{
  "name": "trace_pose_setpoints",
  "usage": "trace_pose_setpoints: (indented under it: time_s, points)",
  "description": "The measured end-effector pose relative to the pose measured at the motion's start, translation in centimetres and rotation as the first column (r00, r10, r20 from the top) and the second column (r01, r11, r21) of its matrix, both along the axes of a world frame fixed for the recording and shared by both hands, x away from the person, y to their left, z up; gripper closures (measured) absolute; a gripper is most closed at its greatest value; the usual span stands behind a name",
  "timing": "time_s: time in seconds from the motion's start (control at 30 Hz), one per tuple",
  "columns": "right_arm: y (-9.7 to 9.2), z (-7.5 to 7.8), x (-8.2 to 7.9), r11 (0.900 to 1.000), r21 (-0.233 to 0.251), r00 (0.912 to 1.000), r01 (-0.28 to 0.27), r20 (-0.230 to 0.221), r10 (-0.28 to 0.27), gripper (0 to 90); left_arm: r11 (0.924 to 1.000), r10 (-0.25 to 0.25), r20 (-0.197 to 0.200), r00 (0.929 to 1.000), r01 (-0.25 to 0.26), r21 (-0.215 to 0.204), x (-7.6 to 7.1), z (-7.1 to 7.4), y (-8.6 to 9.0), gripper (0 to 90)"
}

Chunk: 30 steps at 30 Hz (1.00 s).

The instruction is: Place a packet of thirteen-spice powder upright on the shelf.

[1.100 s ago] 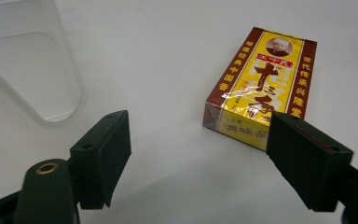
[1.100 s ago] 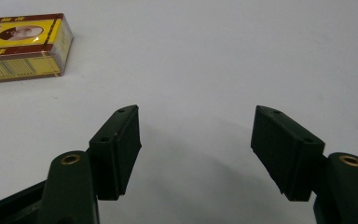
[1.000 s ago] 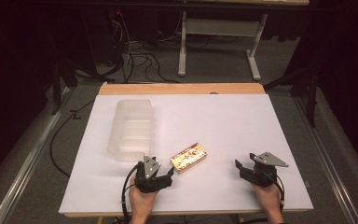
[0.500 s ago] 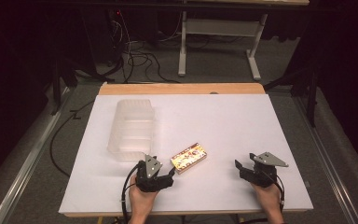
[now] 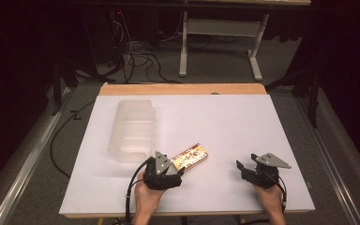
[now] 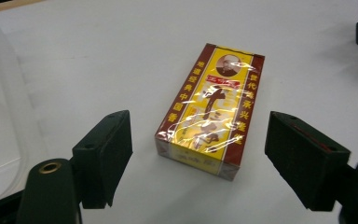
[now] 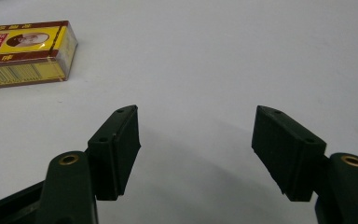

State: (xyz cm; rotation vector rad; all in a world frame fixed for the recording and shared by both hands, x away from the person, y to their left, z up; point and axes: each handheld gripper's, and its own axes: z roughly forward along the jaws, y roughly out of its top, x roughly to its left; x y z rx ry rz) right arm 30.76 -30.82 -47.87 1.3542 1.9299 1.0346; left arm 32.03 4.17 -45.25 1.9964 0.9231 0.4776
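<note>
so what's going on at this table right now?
A person holds a two-jaw gripper in each hand over a white table. The left gripper is open, lined up on a yellow and maroon box lying flat, its jaws to either side of the near end, not touching. The right gripper is open over bare table. A clear plastic container sits beside the box.

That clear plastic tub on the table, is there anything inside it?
The clear plastic tub looks empty through its cloudy ribbed walls, showing just pale plastic. The yellow box lies outside it on the white table. Anything flat beneath it stays hidden.
</note>
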Motion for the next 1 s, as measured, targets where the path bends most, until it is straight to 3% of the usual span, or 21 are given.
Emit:
trace_pose_setpoints:
  time_s: [0.27, 0.43, 0.53, 0.8, 0.9, 1.0]
  points:
    - [0.0, 0.0, 0.0, 1.0000, 0.008, 1.0000, 0.004, 0.000, -0.004, 32.7, 0.9997, -0.023, -0.006, 0.9997, 0.023, -0.009, 0.7, 0.5, -0.8, 26.7]
    - [0.0, 0.0, 0.0, 1.0000, 0.004, 1.0000, 0.002, 0.006, -0.002, 32.7, 0.9980, -0.052, -0.043, 0.9977, 0.054, 0.034, 1.3, 1.0, -1.7, 24.6]
    - [0.0, 0.0, 0.0, 1.0000, 0.004, 1.0000, 0.003, 0.005, -0.003, 32.6, 0.9953, -0.069, -0.039, 0.9968, 0.071, 0.065, 1.6, 1.3, -2.3, 24.1]
    - [0.0, 0.0, 0.0, 1.0000, 0.000, 1.0000, -0.004, 0.004, 0.004, 32.6, 0.9894, -0.114, -0.049, 0.9923, 0.118, 0.085, 2.4, 1.5, -3.5, 22.7]
    - [0.0, 0.0, -0.1, 1.0000, -0.002, 1.0000, 0.002, 0.004, -0.002, 32.6, 0.9857, -0.122, -0.082, 0.9890, 0.131, 0.106, 3.1, 1.2, -4.2, 21.0]
    - [0.0, 0.0, -0.1, 1.0000, 0.000, 1.0000, 0.000, 0.004, 0.000, 32.6, 0.9825, -0.125, -0.088, 0.9882, 0.136, 0.128, 3.6, 1.1, -4.8, 19.5]
